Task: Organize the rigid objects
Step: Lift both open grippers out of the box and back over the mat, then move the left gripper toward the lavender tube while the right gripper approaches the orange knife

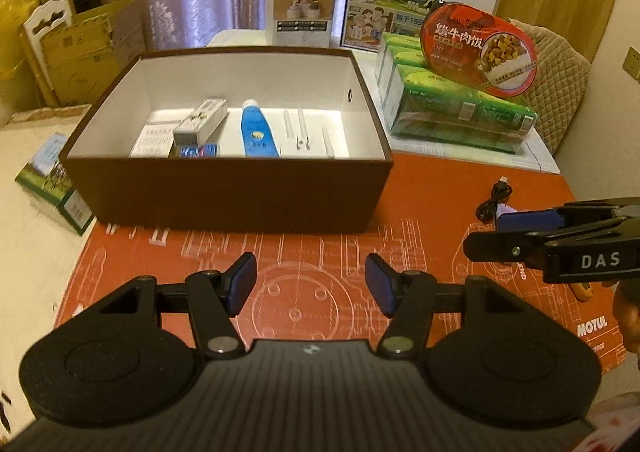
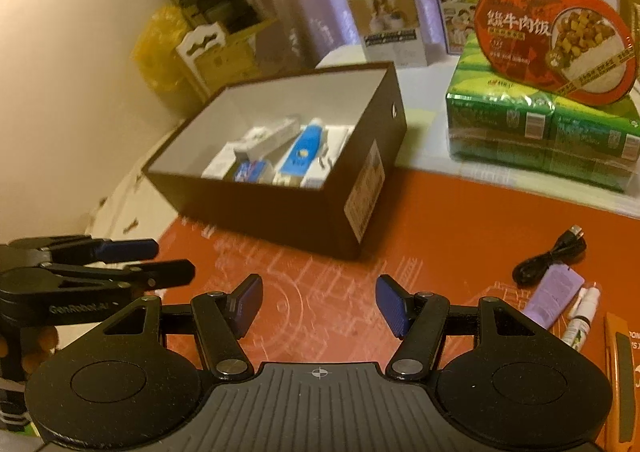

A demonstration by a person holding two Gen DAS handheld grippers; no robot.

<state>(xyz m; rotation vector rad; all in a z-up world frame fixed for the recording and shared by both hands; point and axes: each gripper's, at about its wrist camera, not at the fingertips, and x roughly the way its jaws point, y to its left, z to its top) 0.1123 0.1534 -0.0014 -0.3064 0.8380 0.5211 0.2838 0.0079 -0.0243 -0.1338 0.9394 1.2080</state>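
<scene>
Black left tool (image 1: 311, 284) with blue ribbed pads, silver pivot screws, round textured side discs, ridged centre plate. Same build on right tool (image 2: 319, 304); white "DAS" lettering along its side.

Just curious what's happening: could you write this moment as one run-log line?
left hand-held gripper: open, empty | right hand-held gripper: open, empty | brown box: partly filled | purple tube: on mat

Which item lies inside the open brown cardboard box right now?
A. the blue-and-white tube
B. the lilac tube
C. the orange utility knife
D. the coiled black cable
A: the blue-and-white tube lies on the white floor of the open brown cardboard box; the other three sit on the orange mat.
</scene>
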